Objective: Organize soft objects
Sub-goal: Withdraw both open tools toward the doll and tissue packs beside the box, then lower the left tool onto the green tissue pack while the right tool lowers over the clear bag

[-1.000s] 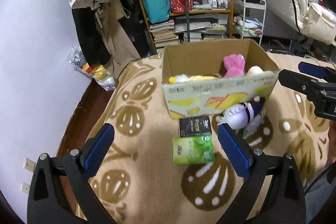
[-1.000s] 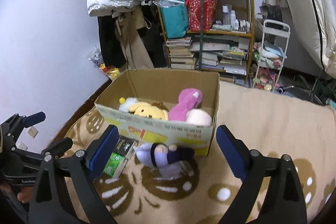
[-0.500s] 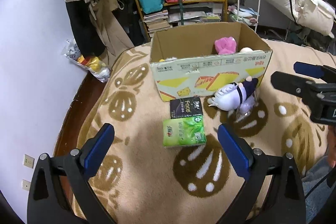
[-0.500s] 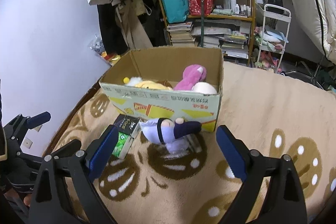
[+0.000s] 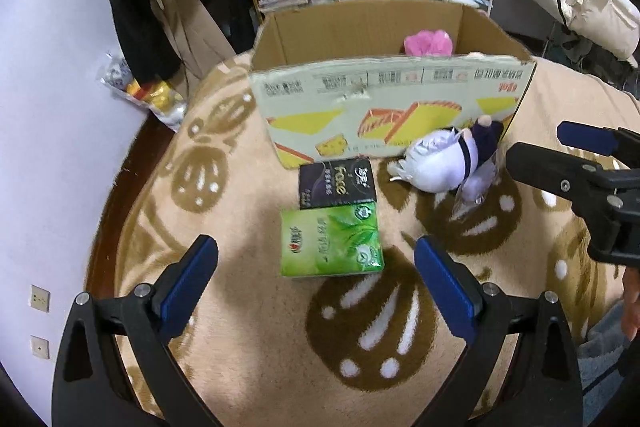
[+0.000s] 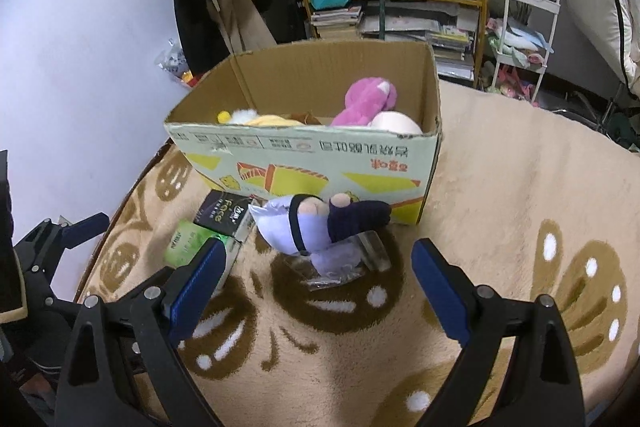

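Lying sideways before the printed cardboard box (image 6: 304, 163): white-and-navy plush doll (image 6: 316, 223), long axis running left-right. Hovering released, both: left claw (image 5: 316, 279), right claw (image 6: 316, 283).

Bare blanket (image 5: 248, 339) lies open ahead of the left gripper (image 5: 316, 279), whose jaws stand wide; the green pack (image 5: 330, 239) sits between them at 12 o'clock, touching the black pack (image 5: 338, 183) beyond it. The box (image 5: 384, 107) walls off everything further at 12. The doll (image 6: 316, 227) lies against the box front, on what looks like a clear wrapper (image 6: 340, 271), between the spread jaws of the right gripper (image 6: 318, 287). At 3 o'clock of the doll the blanket runs free.
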Motion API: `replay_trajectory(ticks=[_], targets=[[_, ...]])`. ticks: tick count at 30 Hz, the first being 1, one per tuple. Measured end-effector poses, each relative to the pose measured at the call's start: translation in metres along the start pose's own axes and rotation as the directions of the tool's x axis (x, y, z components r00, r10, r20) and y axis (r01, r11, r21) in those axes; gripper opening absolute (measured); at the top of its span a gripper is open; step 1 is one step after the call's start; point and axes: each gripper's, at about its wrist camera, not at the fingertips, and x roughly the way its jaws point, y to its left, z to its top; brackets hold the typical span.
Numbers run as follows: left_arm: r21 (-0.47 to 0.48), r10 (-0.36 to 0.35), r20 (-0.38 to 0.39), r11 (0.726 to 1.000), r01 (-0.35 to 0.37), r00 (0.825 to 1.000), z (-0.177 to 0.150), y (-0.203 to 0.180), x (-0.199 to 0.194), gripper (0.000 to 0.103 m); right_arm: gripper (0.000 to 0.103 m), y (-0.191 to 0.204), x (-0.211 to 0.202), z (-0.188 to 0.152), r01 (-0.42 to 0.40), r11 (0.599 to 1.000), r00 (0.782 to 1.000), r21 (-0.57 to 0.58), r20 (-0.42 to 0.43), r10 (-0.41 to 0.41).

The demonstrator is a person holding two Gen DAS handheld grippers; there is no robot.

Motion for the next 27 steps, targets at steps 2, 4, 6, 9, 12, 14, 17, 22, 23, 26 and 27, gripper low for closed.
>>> replay_trajectory(ticks=[2, 4, 6, 9, 12, 14, 17, 22, 23, 26, 27], targets=[[0.006, 0.001, -0.019, 1.0, -0.001, 1.0, 0.0, -0.002, 0.008, 0.098, 0.098, 0.0, 0.006, -0.001, 0.005, 1.0, 1.0, 0.001, -0.015, -0.005], [0.012, 0.008, -0.032, 1.0, -0.007, 0.999, 0.0, -0.003, 0.016, 0.098, 0.098, 0.0, 0.011, -0.002, 0.012, 1.0, 1.0, -0.002, -0.029, -0.012], [0.017, 0.012, -0.04, 1.0, -0.011, 0.999, 0.001, -0.004, 0.022, 0.098, 0.098, -0.001, 0.017, -0.002, 0.021, 1.0, 0.999, -0.003, -0.043, -0.021], [0.028, 0.023, -0.041, 0.999, -0.022, 0.999, 0.001, -0.005, 0.028, 0.098, 0.098, -0.002, 0.026, -0.003, 0.028, 1.0, 0.997, 0.002, -0.067, -0.028], [0.037, 0.027, -0.051, 0.999, -0.025, 0.998, 0.001, -0.008, 0.033, 0.098, 0.098, -0.002, 0.034, -0.005, 0.029, 1.0, 0.995, 0.008, -0.091, -0.028], [0.042, 0.027, -0.064, 0.999, -0.024, 0.998, 0.0, -0.008, 0.037, 0.098, 0.098, -0.003, 0.039, -0.005, 0.033, 0.999, 0.994, 0.005, -0.106, -0.032], [0.05, 0.029, -0.082, 0.998, -0.025, 0.996, -0.001, -0.009, 0.044, 0.098, 0.098, -0.004, 0.047, -0.006, 0.031, 0.999, 0.991, 0.013, -0.131, -0.029], [0.041, 0.03, -0.115, 0.999, -0.025, 0.993, -0.002, -0.007, 0.055, 0.098, 0.098, -0.006, 0.06, -0.007, 0.038, 0.999, 0.985, 0.015, -0.167, -0.035], [0.039, 0.031, -0.121, 0.999, -0.027, 0.992, -0.002, -0.006, 0.057, 0.098, 0.098, -0.006, 0.062, -0.008, 0.039, 0.999, 0.985, 0.013, -0.171, -0.036], [0.043, 0.05, -0.144, 0.998, -0.044, 0.988, -0.004, -0.006, 0.063, 0.098, 0.098, -0.006, 0.067, -0.008, 0.043, 0.999, 0.983, 0.006, -0.18, -0.041], [0.043, 0.05, -0.15, 0.998, -0.044, 0.987, -0.005, -0.004, 0.065, 0.098, 0.098, -0.005, 0.069, -0.008, 0.045, 0.999, 0.982, 0.003, -0.185, -0.043]])
